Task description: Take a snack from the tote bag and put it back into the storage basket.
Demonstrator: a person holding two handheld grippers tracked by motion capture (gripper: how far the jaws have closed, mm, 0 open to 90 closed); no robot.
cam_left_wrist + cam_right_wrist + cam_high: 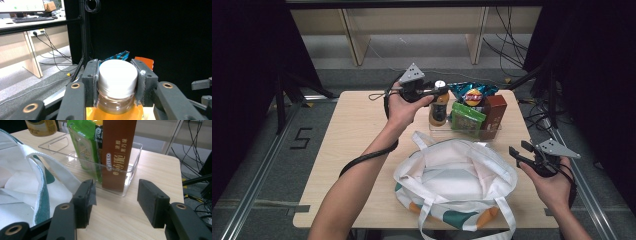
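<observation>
Pale wood table (357, 130) sits on grey floor w/ black curtains either side & wooden shelving behind. Far left, a "5" is marked on the floor (302, 138).

Left gripper (436, 91) is raised over the table's back edge, jaws clamped on the white cap of an orange drink bottle (439, 107); in the left gripper view both pads press the cap's sides at the bottle (117, 82) neck, orange liquid below. Bottle stands upright at the left end of a clear plastic tray (447, 131), tho whether its base touches the tray floor I can't tell.

Next along in the tray: green snack pack (467, 119), blue chip bag (473, 93) behind it, then a brown Oreo box (494, 115) at the right end, upright.

White tote bag (457, 175) w/ green & orange print lies open at the table's front, just in front of the tray, its rim near the tray's wall.

Right gripper (518, 152) hovers at the right of the bag, jaws apart, nothing between them; right gripper view has the pads (152, 202) spread above bare tabletop, Oreo box (117, 155) & tray (132, 165) ahead.
</observation>
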